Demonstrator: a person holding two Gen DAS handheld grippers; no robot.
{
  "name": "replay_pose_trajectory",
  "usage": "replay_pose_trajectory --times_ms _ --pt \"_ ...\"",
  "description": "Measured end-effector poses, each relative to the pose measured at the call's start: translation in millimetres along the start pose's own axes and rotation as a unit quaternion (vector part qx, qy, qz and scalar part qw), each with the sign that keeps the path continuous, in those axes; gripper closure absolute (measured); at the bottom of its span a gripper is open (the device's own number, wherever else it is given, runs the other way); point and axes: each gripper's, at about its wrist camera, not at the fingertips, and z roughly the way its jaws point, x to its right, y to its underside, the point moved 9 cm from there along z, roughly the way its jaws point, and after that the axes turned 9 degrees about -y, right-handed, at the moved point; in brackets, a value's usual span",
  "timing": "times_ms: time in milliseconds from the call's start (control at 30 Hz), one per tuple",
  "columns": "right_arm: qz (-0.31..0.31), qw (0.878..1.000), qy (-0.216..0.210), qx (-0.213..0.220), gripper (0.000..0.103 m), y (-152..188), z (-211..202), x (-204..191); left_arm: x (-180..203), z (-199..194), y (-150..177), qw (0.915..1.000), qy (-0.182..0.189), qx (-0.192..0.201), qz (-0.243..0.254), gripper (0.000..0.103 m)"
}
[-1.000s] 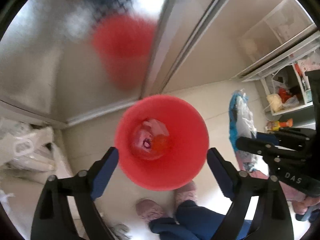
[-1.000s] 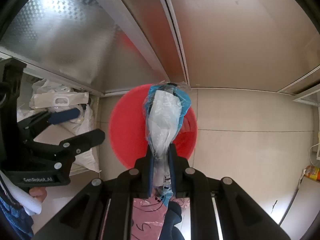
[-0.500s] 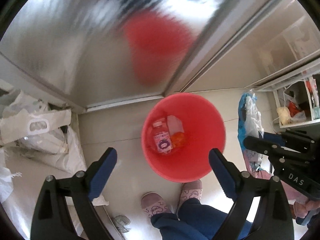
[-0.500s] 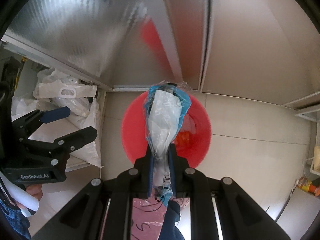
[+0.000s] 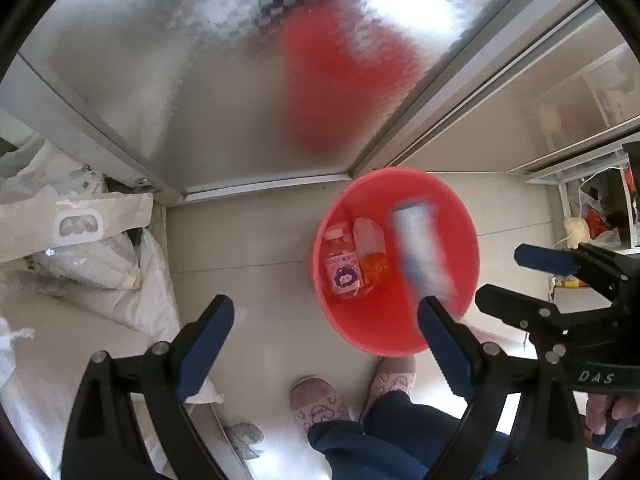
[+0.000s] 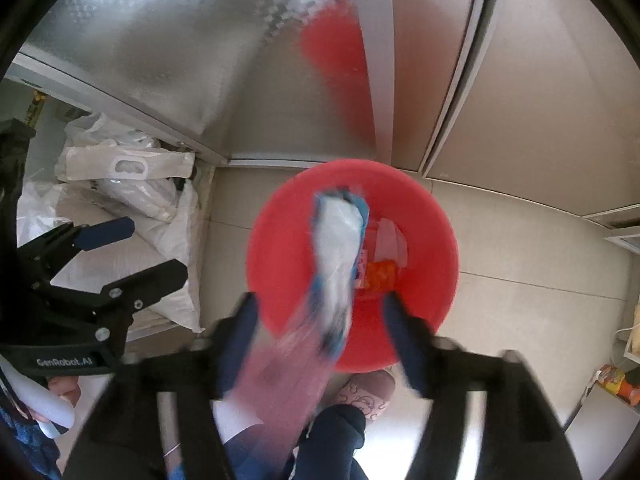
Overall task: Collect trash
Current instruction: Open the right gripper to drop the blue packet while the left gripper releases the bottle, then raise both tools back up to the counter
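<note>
The right gripper (image 6: 320,320) is opening its jaws; the blurred plastic wrapper (image 6: 338,248) sits between them, seemingly free, above the red bin (image 6: 432,240). The left gripper (image 5: 324,316), jaws released, hovers over bare floor (image 5: 248,240) beside the bin's rim.

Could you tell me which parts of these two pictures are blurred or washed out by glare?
Left wrist view: the falling wrapper is smeared, glare whitens the textured door. Right wrist view: the wrapper and opening right gripper are motion-blurred; the red bin stays sharp.
</note>
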Motion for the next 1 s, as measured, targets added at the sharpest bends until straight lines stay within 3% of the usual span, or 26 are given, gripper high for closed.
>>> replay_pose_trajectory --times_ms 100,233,467,600,867,1000 --pt "-0.005 1.000 0.003 0.003 0.029 3 -21 -7 2 -24 4 1.0000 0.003 -0.001 -0.003 0.011" --pt "-0.009 1.000 0.005 0.010 0.024 7 -64 -24 8 -84 6 0.9999 0.002 0.015 -0.004 0.011" --pt "-0.070 0.996 0.034 0.052 0.021 1 -193 -68 15 -227 0 0.9985 -0.001 0.054 -0.010 0.011" --pt "-0.096 0.991 0.049 0.075 0.021 -11 -270 -100 12 -313 -10 0.9963 -0.022 0.081 -0.020 0.011" --pt "-0.165 0.970 0.069 0.163 0.021 -52 -411 -169 -10 -474 -33 0.9820 -0.072 0.161 -0.068 0.011" --pt "-0.197 0.959 0.055 0.197 0.021 -74 -462 -198 -28 -523 -44 0.9731 -0.081 0.187 -0.107 0.011"
